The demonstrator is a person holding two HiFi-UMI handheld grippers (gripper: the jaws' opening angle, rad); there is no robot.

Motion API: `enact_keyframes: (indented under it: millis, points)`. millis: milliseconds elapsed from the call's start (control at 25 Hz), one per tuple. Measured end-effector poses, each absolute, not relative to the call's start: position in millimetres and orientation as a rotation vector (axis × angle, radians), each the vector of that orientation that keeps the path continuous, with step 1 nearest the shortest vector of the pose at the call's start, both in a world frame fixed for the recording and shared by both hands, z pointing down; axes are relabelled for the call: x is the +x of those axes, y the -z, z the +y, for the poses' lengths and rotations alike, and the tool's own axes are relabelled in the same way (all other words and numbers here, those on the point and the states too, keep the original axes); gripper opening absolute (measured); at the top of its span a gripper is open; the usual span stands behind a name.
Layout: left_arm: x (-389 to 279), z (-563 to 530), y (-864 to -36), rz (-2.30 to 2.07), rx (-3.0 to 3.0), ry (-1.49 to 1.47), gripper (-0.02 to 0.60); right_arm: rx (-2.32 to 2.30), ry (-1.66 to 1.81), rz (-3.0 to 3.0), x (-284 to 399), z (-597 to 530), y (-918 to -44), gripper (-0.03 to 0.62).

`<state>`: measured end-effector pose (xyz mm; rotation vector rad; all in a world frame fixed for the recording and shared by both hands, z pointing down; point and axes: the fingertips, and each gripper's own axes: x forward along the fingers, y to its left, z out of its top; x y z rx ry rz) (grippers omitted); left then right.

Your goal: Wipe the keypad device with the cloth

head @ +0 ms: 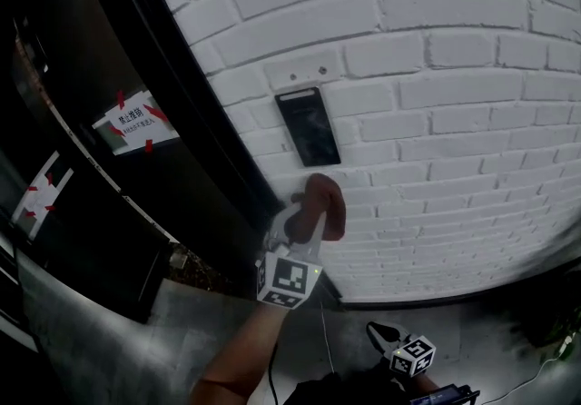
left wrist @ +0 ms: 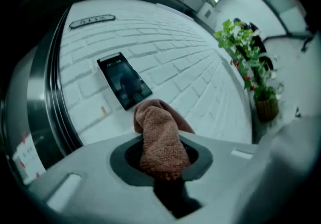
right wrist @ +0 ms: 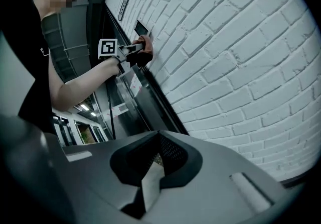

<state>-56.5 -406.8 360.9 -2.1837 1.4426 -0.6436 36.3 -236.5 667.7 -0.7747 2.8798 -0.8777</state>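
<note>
On brick wall [head: 454,76] a keypad device [head: 309,126], cloth [head: 325,203] just below, door frame [head: 195,94] left

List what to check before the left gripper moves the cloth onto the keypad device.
1. Cloth clamped in left gripper: ok.
2. Cloth protrudes beyond the jaws: ok.
3. Keypad device unobstructed on the brick wall: ok.
4. Cloth on the keypad device: not ok, it sits just below it.
5. Cloth touching the brick wall: cannot tell.
6. Right gripper low, clear of the path: ok.
</note>
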Motion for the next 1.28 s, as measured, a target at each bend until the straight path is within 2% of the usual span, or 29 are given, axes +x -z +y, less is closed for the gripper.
enact_keyframes:
  millis: [320, 480, 680, 960, 1280]
  points:
    - [-74.8, -290.2, -538.6, 1.645, -2.796, 0.574, 0.067, -0.688, 0.884, 2.948, 18.4, -219.2, -681.8, 0.002]
    - [-90.4, -226.4, -600.5, 1.675, -2.959, 0.577, 0.067, -0.676, 0.886, 2.987, 6.8, -194.6, -684.4, 0.002]
    - [-91.7, -161.0, -628.9, 1.621, -3.077, 0.502, 0.067, -0.72, 0.87, 3.041, -5.7, -155.8, -684.9, 0.002]
    - [-125.9, -62.9, -661.9, 1.61, -3.19, 0.482, 0.067, -0.74, 0.809, 3.113, -41.1, -69.9, -680.5, 0.002]
    - [-123.1, -0.1, -659.8, 1.367, -3.333, 0.275, 0.067, -0.972, 0.696, 3.11, -23.5, 1.9, -682.8, 0.002]
